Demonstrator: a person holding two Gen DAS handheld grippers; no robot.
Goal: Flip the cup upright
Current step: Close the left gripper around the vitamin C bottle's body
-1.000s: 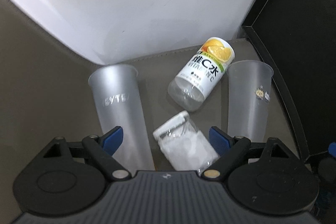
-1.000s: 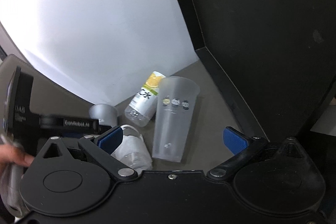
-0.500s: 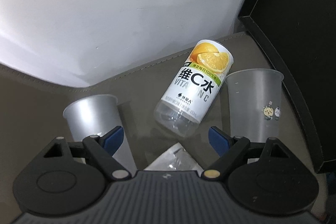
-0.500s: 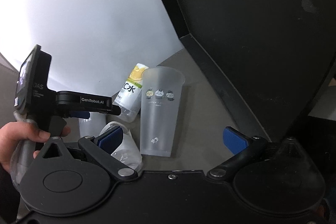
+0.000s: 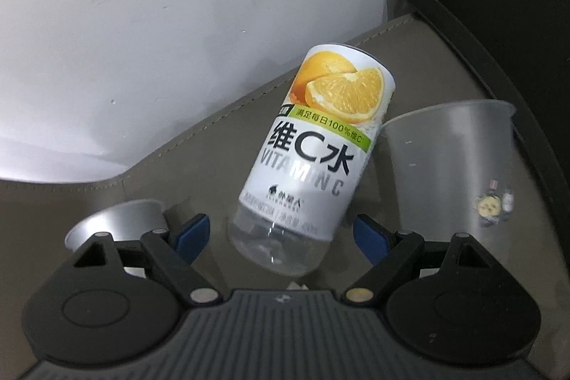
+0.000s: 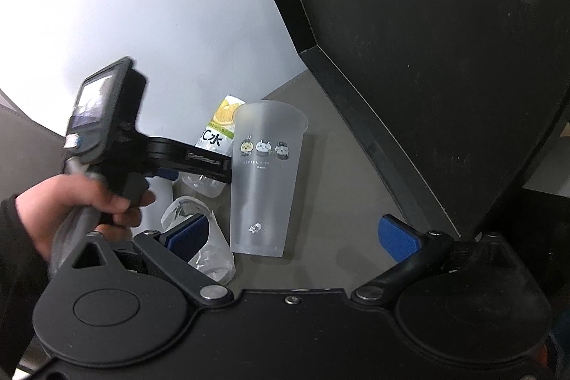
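A frosted cup with cartoon stickers [image 6: 265, 177] stands mouth up on the grey-brown mat; it sits right of centre in the left wrist view [image 5: 452, 166]. A second frosted cup [image 5: 117, 227] stands at the left, partly hidden behind my finger. A crumpled clear cup [image 6: 206, 244] lies on its side beside the right gripper's left pad. My left gripper [image 5: 281, 237] is open, its pads either side of the clear base of a lying vitamin C bottle [image 5: 310, 148] without touching it. My right gripper [image 6: 290, 234] is open just in front of the sticker cup's foot.
A white wall [image 5: 178, 24] rises behind the mat. A black panel [image 6: 427, 59] closes the right side, close to the sticker cup. A person's hand [image 6: 71, 202] holds the left gripper [image 6: 199, 162] across the left of the right wrist view.
The left gripper has moved forward and lower toward the bottle, whose base now sits between its pads; the crumpled cup has dropped out of its view. The right gripper has edged closer to the sticker cup.
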